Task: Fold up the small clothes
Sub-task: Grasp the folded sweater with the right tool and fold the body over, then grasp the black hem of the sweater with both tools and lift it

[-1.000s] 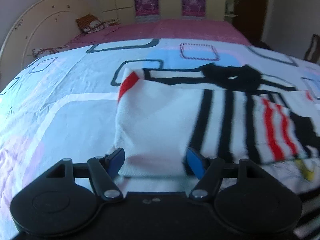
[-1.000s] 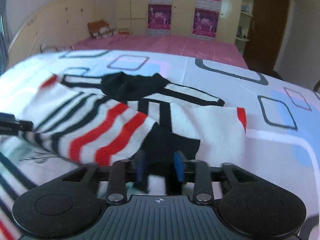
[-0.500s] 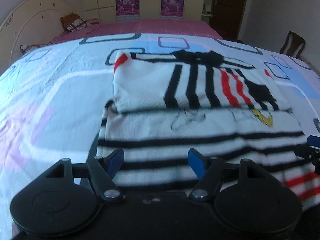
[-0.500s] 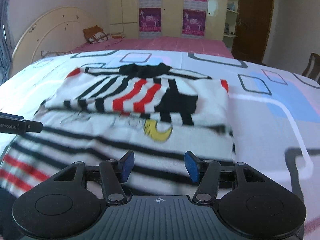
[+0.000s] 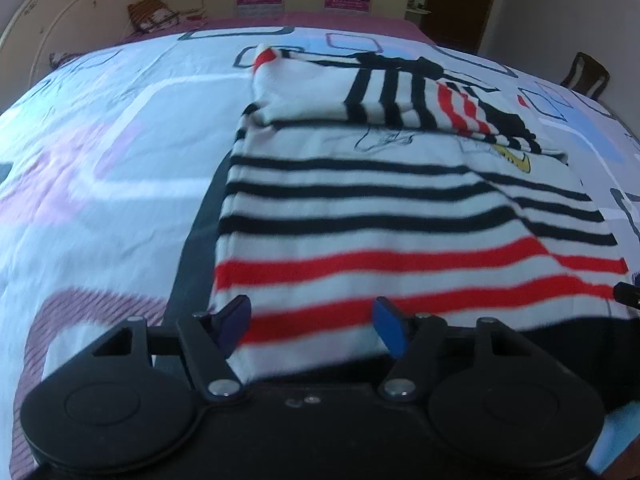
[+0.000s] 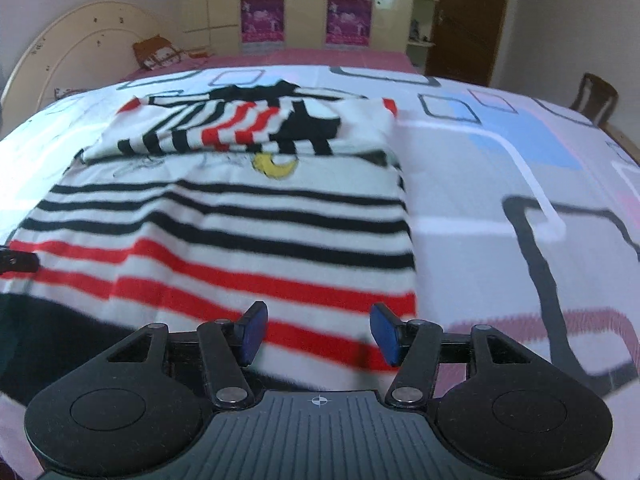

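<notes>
A white sweater (image 5: 400,216) with black and red stripes lies flat on the patterned bedsheet (image 5: 100,184). Its upper part, sleeves included, is folded down across the chest (image 6: 248,128). My left gripper (image 5: 312,326) hovers over the sweater's near left hem; its jaws are closing with nothing pinched between the blue pads. My right gripper (image 6: 318,332) stands open over the near right hem (image 6: 340,312), also holding nothing. Each gripper's tip shows at the edge of the other's view.
The sheet spreads wide to the left (image 5: 80,140) and right (image 6: 520,200) of the sweater. A rounded headboard (image 6: 72,40) and a plush pillow (image 6: 156,52) sit at the far left. A wooden chair (image 6: 596,96) stands at the right, a door (image 6: 468,16) behind.
Both grippers let go of the folded-down upper part and drew back toward the near hem. The right one, shut on the dark sleeve cuff a second ago, now stands open.
</notes>
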`<control>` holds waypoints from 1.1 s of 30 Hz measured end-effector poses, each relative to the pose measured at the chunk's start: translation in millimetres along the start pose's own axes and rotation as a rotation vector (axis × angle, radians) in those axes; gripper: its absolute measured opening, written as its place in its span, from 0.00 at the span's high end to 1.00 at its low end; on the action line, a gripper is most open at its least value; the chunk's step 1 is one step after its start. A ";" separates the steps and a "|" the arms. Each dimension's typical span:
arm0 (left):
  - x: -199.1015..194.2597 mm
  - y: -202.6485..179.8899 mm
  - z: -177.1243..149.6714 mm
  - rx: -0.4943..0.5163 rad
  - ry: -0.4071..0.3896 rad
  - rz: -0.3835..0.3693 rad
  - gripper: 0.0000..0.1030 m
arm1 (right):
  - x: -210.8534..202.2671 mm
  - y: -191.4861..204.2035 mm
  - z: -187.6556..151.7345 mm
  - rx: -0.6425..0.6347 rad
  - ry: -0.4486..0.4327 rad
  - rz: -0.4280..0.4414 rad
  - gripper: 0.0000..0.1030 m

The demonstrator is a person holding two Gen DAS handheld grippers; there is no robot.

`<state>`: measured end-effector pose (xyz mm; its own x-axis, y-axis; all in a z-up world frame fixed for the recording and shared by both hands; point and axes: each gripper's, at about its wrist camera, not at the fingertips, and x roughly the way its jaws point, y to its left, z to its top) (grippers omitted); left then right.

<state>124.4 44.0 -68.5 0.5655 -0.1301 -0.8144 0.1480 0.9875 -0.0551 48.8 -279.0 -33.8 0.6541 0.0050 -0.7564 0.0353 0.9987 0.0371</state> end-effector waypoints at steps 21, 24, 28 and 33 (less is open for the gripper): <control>-32.9 17.3 -59.6 -0.080 0.044 -0.042 0.44 | -28.1 -14.6 -56.7 0.171 0.067 0.034 0.38; -33.6 15.5 -61.7 -0.089 0.037 -0.064 0.56 | -29.0 -11.1 -58.9 0.179 0.071 0.051 0.51; -32.0 14.9 -58.7 -0.132 0.055 -0.128 0.80 | -28.7 -9.0 -57.0 0.183 0.071 0.065 0.74; -28.7 23.9 -53.1 -0.195 0.062 -0.191 0.91 | -27.3 -9.5 -52.4 0.175 0.077 0.088 0.90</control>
<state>68.6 76.0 -77.1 0.4911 -0.3159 -0.8118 0.0848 0.9448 -0.3164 -9.0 -286.0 -47.8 0.6008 0.1027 -0.7928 0.1153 0.9702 0.2131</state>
